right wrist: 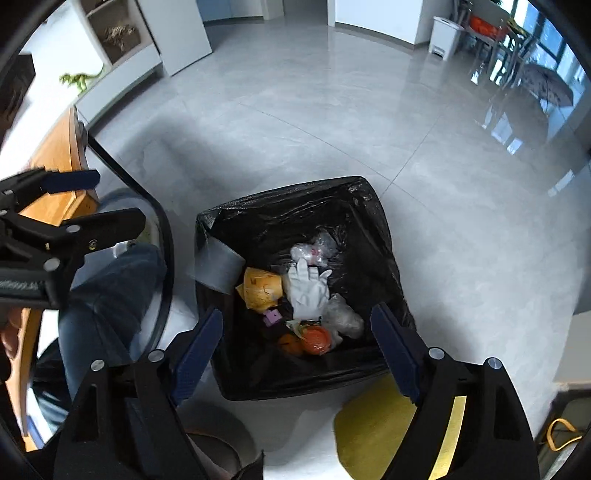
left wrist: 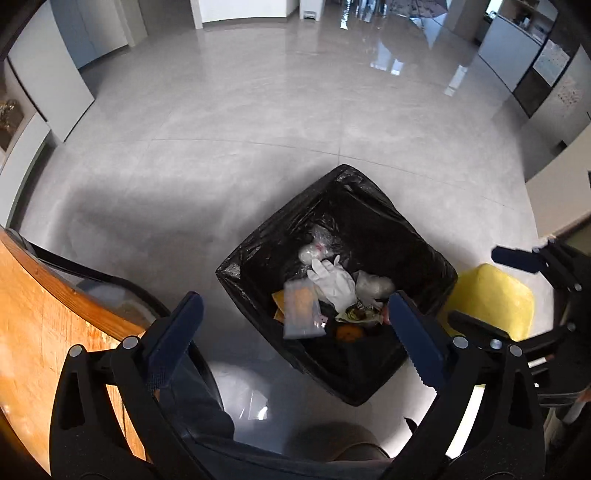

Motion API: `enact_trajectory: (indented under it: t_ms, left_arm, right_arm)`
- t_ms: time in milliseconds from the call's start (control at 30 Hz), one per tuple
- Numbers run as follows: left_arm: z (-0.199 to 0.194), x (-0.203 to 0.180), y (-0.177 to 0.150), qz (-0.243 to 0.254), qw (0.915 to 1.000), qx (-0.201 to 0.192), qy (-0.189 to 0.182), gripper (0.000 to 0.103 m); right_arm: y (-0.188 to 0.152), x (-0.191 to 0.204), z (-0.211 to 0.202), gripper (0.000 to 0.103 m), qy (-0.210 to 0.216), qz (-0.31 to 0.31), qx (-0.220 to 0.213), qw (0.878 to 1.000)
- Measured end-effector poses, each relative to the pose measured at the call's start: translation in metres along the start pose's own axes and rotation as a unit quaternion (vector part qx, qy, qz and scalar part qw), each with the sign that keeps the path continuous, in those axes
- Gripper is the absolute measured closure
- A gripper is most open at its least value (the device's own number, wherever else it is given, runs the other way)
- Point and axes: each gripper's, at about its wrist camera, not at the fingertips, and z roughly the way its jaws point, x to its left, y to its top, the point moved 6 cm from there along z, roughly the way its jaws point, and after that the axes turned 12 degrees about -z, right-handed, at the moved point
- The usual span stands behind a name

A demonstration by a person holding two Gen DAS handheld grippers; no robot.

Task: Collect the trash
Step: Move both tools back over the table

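Observation:
A trash bin with a black liner (left wrist: pixel 373 206) stands on the grey floor; it also shows in the right wrist view (right wrist: pixel 295 206). Inside lie a white glove (left wrist: pixel 332 282) (right wrist: pixel 308 290), clear plastic wrappers (left wrist: pixel 373 286) (right wrist: pixel 341 315), a yellow paper (right wrist: pixel 260 288), a clear pouch (left wrist: pixel 301 308) and an orange item (right wrist: pixel 316 339). My left gripper (left wrist: pixel 291 325) is open and empty above the bin's near edge. My right gripper (right wrist: pixel 295 338) is open and empty above the bin too.
A wooden table with a dark rim (left wrist: pixel 33 332) (right wrist: pixel 55 158) is at the left. A yellow chair seat (left wrist: pixel 495 302) (right wrist: pixel 373 428) sits beside the bin. The person's jeans-clad leg (right wrist: pixel 107 299) is near. A white pedal bin (right wrist: pixel 445 33) stands far back.

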Motion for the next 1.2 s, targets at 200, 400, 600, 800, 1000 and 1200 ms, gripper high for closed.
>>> enact_trajectory:
  t_ms: [200,400,600,800,1000,1200]
  left_arm:
    - [-0.013,0.017,-0.002,-0.016,0.9998,-0.012,0.003,0.006]
    - [-0.038,0.052,-0.007,-0.052,0.9981,-0.033,0.000,0.006]
    - [-0.077,0.124,-0.022,-0.118,0.9900,-0.073,0.025,0.006]
    - [-0.118,0.231,-0.055,-0.216,0.9684,-0.102,0.074,0.006]
    - [-0.156,0.341,-0.107,-0.323,0.9313,-0.124,0.113,0.006]
    - [-0.203,0.458,-0.176,-0.443,0.8687,-0.144,0.169,0.006]
  right_arm:
    - [0.016,0.013,-0.012,0.020,0.015,-0.009,-0.021,1.000]
    - [0.043,0.056,-0.027,0.020,0.037,-0.042,-0.038,0.998]
    - [0.082,0.133,-0.035,0.020,0.062,-0.114,-0.048,0.990]
    - [0.123,0.231,-0.035,0.020,0.103,-0.196,-0.050,0.974]
    - [0.160,0.330,-0.032,0.020,0.145,-0.261,-0.048,0.953]
    - [0.183,0.425,-0.025,0.020,0.173,-0.324,-0.039,0.929]
